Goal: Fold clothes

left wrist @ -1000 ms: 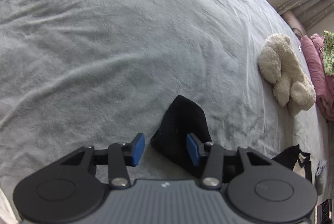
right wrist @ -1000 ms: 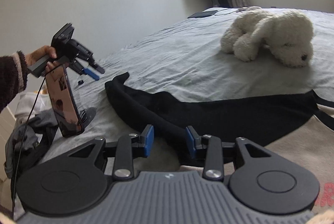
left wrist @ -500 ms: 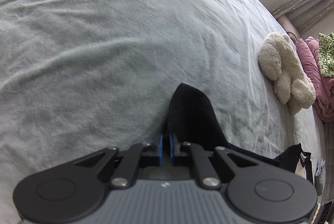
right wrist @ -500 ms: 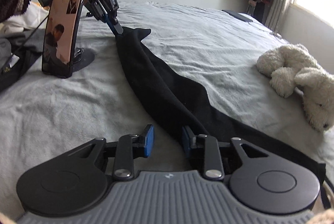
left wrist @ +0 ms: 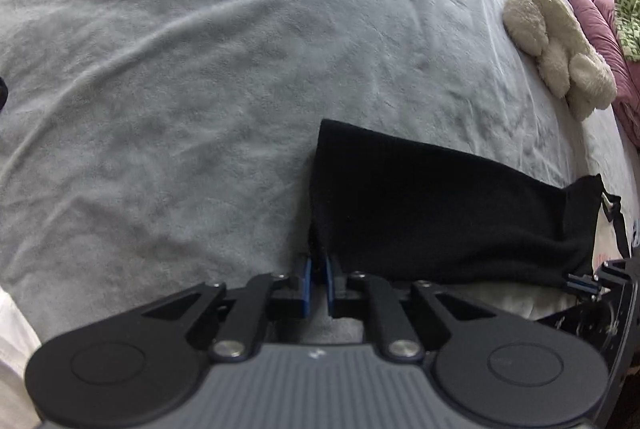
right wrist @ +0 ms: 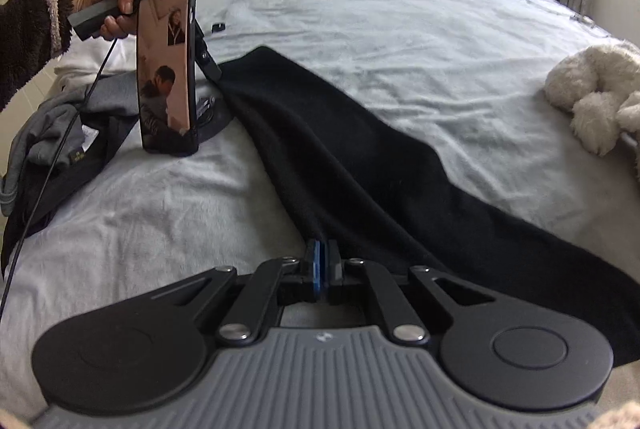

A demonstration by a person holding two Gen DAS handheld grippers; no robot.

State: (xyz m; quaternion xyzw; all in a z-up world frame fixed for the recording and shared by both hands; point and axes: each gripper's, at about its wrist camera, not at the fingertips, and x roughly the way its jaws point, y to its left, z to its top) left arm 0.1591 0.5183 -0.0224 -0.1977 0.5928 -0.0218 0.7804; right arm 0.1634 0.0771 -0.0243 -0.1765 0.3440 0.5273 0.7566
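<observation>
A long black garment lies stretched across the grey bedspread. My right gripper is shut on its near edge. At the far end my left gripper, held in a person's hand, pinches the other corner behind a phone. In the left wrist view the left gripper is shut on the corner of the black garment, which spreads flat to the right. The right gripper shows at the right edge, clamped on the cloth's far end.
A phone stands upright on a holder near the bed's left side. Grey and dark clothes are piled beside it. A white plush toy lies at the right, with pink bedding beyond it.
Both grippers went from open to shut on the black garment, the left first, then the right. The garment is now pulled out wider and flatter between them.
</observation>
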